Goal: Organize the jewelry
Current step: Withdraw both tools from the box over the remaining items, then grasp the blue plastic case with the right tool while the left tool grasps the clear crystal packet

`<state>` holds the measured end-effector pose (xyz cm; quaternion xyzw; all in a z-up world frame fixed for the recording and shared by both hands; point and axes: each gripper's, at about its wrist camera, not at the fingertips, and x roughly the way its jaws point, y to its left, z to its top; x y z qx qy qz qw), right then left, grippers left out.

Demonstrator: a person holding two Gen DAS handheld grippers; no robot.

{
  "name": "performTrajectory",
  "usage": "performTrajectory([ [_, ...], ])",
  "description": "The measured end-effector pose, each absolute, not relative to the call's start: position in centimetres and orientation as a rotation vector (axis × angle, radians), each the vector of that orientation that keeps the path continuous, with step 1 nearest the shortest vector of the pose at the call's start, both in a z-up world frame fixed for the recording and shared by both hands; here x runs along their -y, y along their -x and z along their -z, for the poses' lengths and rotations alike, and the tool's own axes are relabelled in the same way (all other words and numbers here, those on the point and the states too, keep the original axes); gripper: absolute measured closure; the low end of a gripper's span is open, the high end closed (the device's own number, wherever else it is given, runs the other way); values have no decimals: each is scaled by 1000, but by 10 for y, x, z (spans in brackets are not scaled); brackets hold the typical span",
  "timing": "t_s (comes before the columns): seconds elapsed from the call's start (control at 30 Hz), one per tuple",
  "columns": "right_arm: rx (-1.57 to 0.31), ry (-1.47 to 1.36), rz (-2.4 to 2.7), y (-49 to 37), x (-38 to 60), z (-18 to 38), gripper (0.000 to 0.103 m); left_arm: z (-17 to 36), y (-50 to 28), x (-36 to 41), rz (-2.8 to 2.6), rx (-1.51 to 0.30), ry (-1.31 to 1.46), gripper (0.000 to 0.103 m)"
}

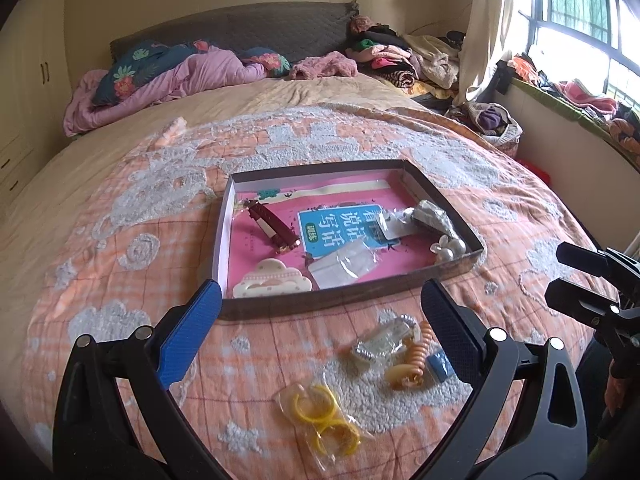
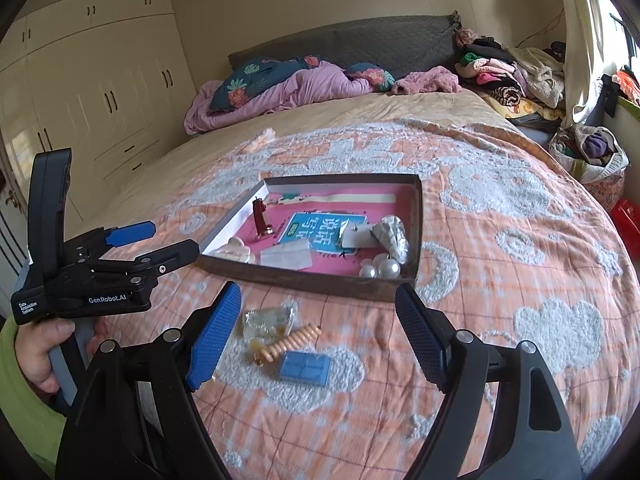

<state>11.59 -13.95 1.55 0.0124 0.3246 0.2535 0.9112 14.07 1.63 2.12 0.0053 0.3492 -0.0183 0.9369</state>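
A shallow cardboard tray point(image 1: 352, 304) point(image 2: 308, 280) lies on the bed with a dark red hair clip point(image 1: 274, 226) point(image 2: 261, 216), a cream cloud clip point(image 1: 274, 280), pearl pieces point(image 1: 448, 248) point(image 2: 382, 268), a silver piece point(image 1: 434, 218) point(image 2: 394, 236) and clear bags inside. In front of it on the quilt lie a bag of yellow rings point(image 1: 326, 420), a clear bagged item point(image 1: 380, 342) point(image 2: 266, 320), an orange coil tie point(image 1: 418, 354) point(image 2: 292, 342) and a small blue packet point(image 1: 440, 364) point(image 2: 306, 368). My left gripper point(image 1: 320, 304) point(image 2: 170, 238) is open and empty above them. My right gripper point(image 2: 318, 308) point(image 1: 560, 270) is open and empty.
The orange and white quilt point(image 2: 520, 280) covers the bed. Pink bedding and pillows point(image 1: 160, 76) lie at the headboard. Piled clothes point(image 1: 400, 56) sit at the far right, a wardrobe point(image 2: 100, 92) on the left, a window point(image 1: 580, 12) on the right.
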Motion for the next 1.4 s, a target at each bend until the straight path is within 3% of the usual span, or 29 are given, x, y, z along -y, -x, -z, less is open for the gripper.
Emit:
performTrajectory([
  [1.4,-887,84,-503,-124,99,84,25,30,-124,-11,74,-828,-33,10],
])
